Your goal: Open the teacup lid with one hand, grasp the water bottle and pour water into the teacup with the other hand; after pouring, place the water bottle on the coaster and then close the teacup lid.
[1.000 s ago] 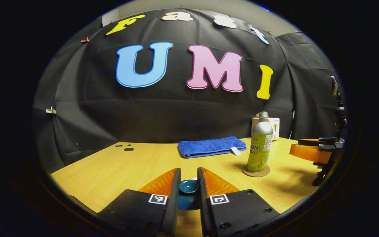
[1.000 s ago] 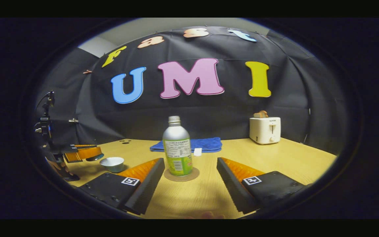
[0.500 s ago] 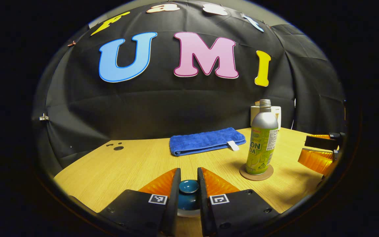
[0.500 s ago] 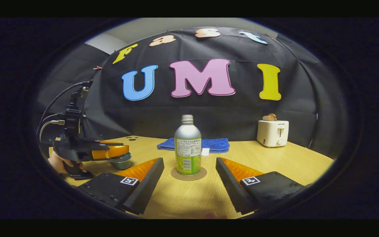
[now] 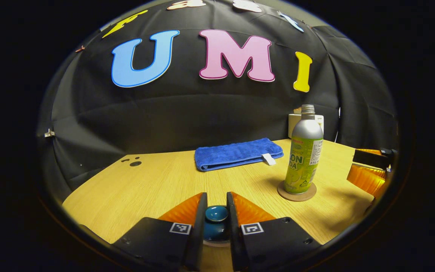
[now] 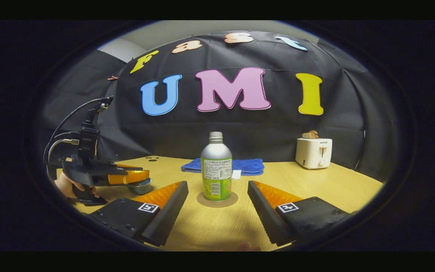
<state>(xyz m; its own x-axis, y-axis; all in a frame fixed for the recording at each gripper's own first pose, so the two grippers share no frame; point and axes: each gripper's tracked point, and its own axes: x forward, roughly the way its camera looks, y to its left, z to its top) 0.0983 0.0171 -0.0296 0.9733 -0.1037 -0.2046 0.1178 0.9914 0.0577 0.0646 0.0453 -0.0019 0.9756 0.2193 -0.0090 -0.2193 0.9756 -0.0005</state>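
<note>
The bottle [image 6: 216, 166] stands upright on the coaster [image 6: 217, 199] near the middle of the desk [image 6: 315, 181], its neck uncapped as far as the right gripper view shows. The right gripper [image 6: 217, 211] sits just in front of the bottle with its fingers spread wide, one on either side of the coaster and both clear of the bottle, holding nothing.

To the left of the bottle, in the right gripper view, the left gripper [image 6: 128, 176] is held level above the cup [image 6: 140, 186], with a hand [image 6: 68, 185] behind it. In the left gripper view the left gripper [image 5: 216, 217] has its fingers drawn close together on the round knob of the dark blue lid [image 5: 216, 219], one finger pressing each side. A pale rim shows just under the lid there; whether the lid sits on the cup or a little above it cannot be told.

Behind the bottle a folded blue towel [image 5: 238, 153] lies flat on the desk, a small white tag at its right end. Behind and to the right of the bottle a white toaster [image 6: 313, 152] stands near the wall with something brown in its slot. From the left gripper view the bottle [image 5: 304, 149] and coaster [image 5: 296, 190] lie to the right of the lid, and the right gripper [image 5: 368, 172] shows at the far right edge, beyond the bottle
</note>
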